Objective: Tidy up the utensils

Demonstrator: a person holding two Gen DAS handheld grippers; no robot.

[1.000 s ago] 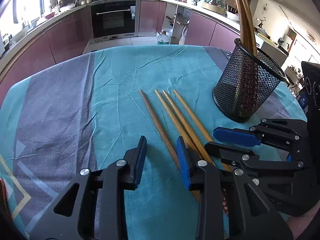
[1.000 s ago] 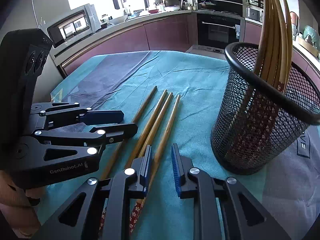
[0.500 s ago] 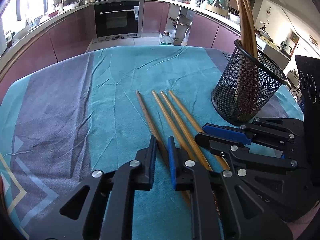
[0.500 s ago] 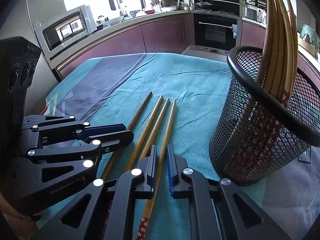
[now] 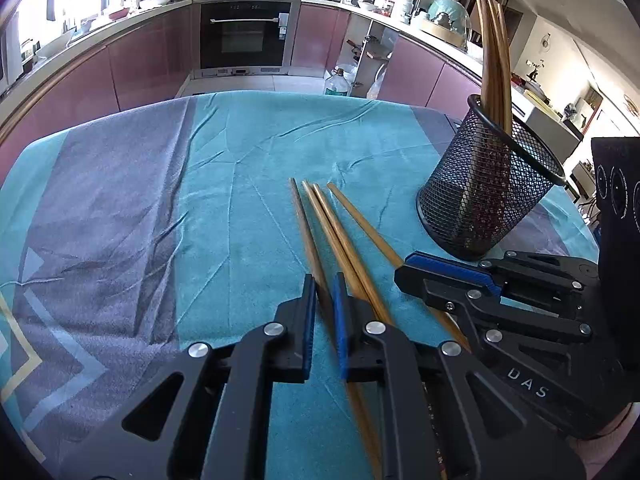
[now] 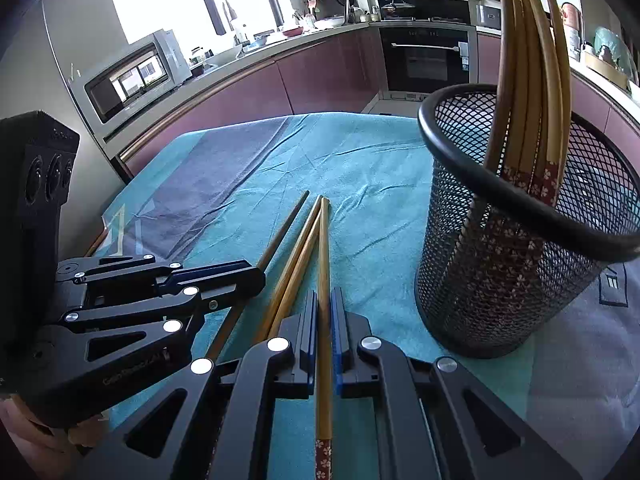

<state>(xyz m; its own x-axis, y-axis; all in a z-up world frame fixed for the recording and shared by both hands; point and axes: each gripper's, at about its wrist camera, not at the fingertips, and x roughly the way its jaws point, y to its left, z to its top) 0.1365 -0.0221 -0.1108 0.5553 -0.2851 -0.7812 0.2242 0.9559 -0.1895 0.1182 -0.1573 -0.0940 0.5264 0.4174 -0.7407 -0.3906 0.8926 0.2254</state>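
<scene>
Four wooden chopsticks lie side by side on the teal cloth. My left gripper (image 5: 325,292) has the leftmost chopstick (image 5: 304,224) between its blue pads, the jaws closing tight on it. My right gripper (image 6: 325,308) is closing the same way on the rightmost chopstick (image 6: 324,248), pads pressed against both sides. The two middle chopsticks (image 5: 332,232) lie free between them. Each gripper shows in the other's view: the right gripper (image 5: 404,276), the left gripper (image 6: 256,276). A black mesh holder (image 6: 500,280) stands upright to the right, with several chopsticks (image 6: 528,60) in it.
The table wears a teal and grey cloth (image 5: 240,160), wrinkled, with open cloth to the left and beyond the chopsticks. The mesh holder (image 5: 480,192) stands close to the right gripper. Kitchen cabinets, an oven and a worktop run behind the table.
Both grippers stood open a second ago; their jaws have drawn together, the left onto the leftmost chopstick, the right onto the rightmost one. Neither hand has travelled much.
</scene>
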